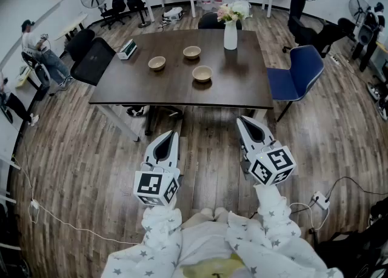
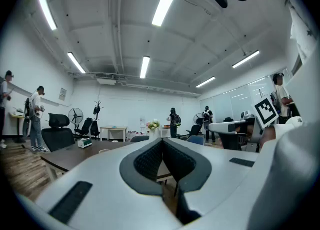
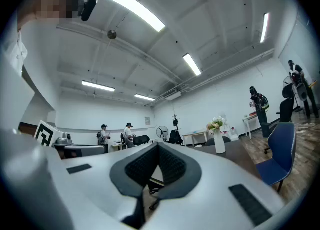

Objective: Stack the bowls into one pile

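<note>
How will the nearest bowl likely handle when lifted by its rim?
The nearest bowl looks rigid, keeping a round open shape: probably no flex. It is small and shallow compared with the vase, so likely light. It sits upright on the table, so rolling seems unlikely.

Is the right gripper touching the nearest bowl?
Apart. The head view shows the right gripper over the floor, short of the table, clear of the nearest bowl.
</note>
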`<state>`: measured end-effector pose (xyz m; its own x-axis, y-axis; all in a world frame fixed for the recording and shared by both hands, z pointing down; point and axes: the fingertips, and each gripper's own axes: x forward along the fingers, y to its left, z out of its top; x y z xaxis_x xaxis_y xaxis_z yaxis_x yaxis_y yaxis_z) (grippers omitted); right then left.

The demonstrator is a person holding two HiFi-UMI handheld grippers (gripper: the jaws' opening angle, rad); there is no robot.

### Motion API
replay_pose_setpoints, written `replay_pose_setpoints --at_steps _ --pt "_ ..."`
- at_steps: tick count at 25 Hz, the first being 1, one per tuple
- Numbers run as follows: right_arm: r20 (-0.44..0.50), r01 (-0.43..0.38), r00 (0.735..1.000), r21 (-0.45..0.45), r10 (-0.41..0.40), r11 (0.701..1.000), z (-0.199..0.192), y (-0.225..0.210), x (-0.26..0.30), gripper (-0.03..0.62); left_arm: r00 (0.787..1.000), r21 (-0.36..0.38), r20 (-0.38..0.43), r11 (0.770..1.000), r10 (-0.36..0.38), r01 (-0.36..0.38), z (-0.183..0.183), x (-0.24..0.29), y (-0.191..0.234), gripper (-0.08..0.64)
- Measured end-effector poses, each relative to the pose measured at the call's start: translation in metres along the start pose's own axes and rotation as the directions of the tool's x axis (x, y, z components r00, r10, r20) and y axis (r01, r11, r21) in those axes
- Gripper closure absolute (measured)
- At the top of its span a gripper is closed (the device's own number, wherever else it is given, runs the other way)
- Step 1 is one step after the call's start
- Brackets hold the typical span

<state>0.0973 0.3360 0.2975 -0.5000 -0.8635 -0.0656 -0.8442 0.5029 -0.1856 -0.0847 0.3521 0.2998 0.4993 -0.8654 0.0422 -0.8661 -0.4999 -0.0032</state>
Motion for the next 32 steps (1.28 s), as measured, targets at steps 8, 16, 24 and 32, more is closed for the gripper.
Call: replay_pose_setpoints --at_steps 8,16,24,32 --pt "0.01 -0.017 1.0 0.02 0.016 1.0 -0.002 -0.006 -0.004 0.571 1.0 -0.004 -0.004 1.0 0.014 -0.014 -0.004 0.002 -0.007 0.535" --pt "0.009 -0.034 0.999 0.052 0.034 0.998 -0.006 -0.016 -0.008 0.571 0.999 -0.01 -0.016 0.999 0.041 -0.041 -0.009 -0.001 -0.021 0.534" --pt "-0.014 -0.037 0.999 0.083 0.038 0.996 -0.021 -0.026 -0.002 0.571 0.996 -0.05 -0.041 0.996 0.074 -0.076 -0.028 -0.001 -0.015 0.535" --pt "-0.06 -0.023 0.998 0.081 0.028 0.996 -0.038 -0.046 0.038 0.571 0.996 -0.063 -0.068 0.996 0.062 -0.067 -0.041 0.039 0.01 0.535"
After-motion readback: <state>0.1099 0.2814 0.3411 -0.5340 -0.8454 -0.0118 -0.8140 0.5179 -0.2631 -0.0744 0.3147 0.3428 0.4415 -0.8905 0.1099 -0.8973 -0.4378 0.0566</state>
